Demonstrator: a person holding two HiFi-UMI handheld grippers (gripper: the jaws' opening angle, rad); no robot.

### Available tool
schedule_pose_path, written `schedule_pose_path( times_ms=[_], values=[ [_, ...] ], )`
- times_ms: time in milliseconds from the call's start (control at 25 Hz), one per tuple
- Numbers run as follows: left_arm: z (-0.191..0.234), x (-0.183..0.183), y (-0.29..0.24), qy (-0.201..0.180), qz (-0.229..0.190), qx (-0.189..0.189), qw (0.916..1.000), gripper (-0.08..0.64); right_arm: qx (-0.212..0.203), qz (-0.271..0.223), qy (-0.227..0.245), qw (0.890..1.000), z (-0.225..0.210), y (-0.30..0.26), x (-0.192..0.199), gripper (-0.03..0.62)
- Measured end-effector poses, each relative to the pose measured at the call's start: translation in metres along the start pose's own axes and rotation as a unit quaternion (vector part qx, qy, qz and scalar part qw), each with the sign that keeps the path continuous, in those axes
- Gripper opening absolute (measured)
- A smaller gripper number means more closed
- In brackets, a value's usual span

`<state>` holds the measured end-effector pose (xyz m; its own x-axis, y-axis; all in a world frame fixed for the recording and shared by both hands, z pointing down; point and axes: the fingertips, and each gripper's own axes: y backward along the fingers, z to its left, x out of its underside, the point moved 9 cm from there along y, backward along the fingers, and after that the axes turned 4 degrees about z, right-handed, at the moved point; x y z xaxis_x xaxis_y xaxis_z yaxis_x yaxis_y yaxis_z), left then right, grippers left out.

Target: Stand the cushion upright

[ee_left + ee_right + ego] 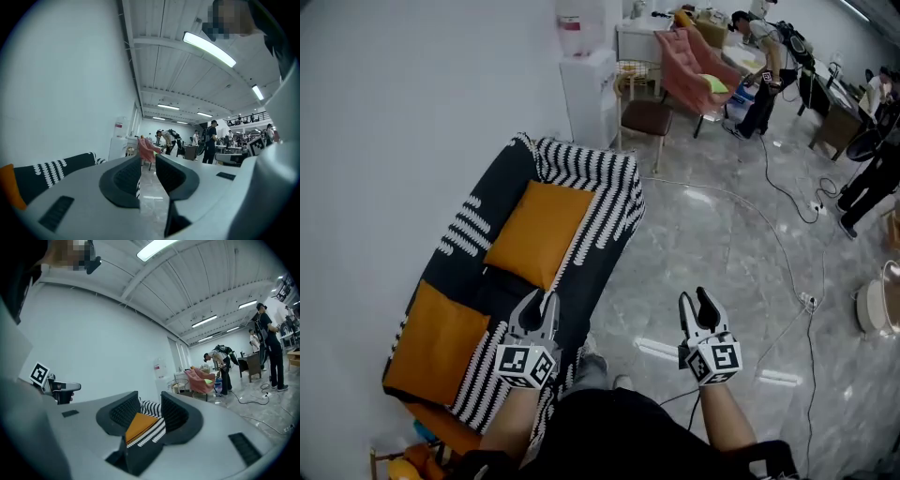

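forearms (pixel 511 422) of the person, reaching out level, each one carrying a gripper.

left gripper (pixel 542 300): jaws standing a narrow slit apart, gripping nothing, hovering over the front edge of the sofa (pixel 614 202).

right gripper (pixel 695 302): jaws standing a little wider apart, likewise gripping nothing, hanging over the floor (pixel 712 244) beside the sofa.

sofa: wearing a black-and-white striped cover, backing onto the white wall, carrying two orange cushions with their broad faces showing upward.

nearer cushion (pixel 436 342): lying to the left of the left gripper, near it but not touching.

farther cushion (pixel 539 230): lying ahead of the left gripper, apart from it, and well to the left of the right gripper. by my reading it is the one showing through the right gripper's gap, far beyond the pads.

progress: nothing is looking done. neither cushion is standing, and neither is being touched. which of the two is meant i am not able to tell. remaining, as i am judging it: closing in, gripping an edge, tipping the cushion up against the backrest.
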<state>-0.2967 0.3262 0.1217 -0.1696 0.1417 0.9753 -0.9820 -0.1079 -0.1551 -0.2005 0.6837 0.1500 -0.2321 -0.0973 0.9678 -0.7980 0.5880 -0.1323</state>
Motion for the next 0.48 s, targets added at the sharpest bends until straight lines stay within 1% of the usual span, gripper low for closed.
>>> schedule_pose_path(
  times_ms=[80,200,360,480],
  values=[
    [0.008,0.000,-0.021,0.001,0.002,0.000,1.0000,0.107,0.008,0.000,0.000,1.000,-0.006,-0.007,-0.002,0.172],
    [0.026,-0.008,-0.056,-0.001,-0.006,0.000,1.0000,0.107,0.029,-0.001,0.002,1.000,-0.018,-0.035,-0.011,0.172],
    [0.063,-0.024,-0.103,-0.014,-0.011,0.005,0.9998,0.107,0.043,-0.019,0.012,0.999,-0.021,-0.094,-0.037,0.172],
    [0.099,-0.037,-0.130,-0.009,-0.016,0.003,0.9998,0.107,0.042,-0.027,0.018,0.999,-0.014,-0.144,-0.051,0.172]
  ],
)
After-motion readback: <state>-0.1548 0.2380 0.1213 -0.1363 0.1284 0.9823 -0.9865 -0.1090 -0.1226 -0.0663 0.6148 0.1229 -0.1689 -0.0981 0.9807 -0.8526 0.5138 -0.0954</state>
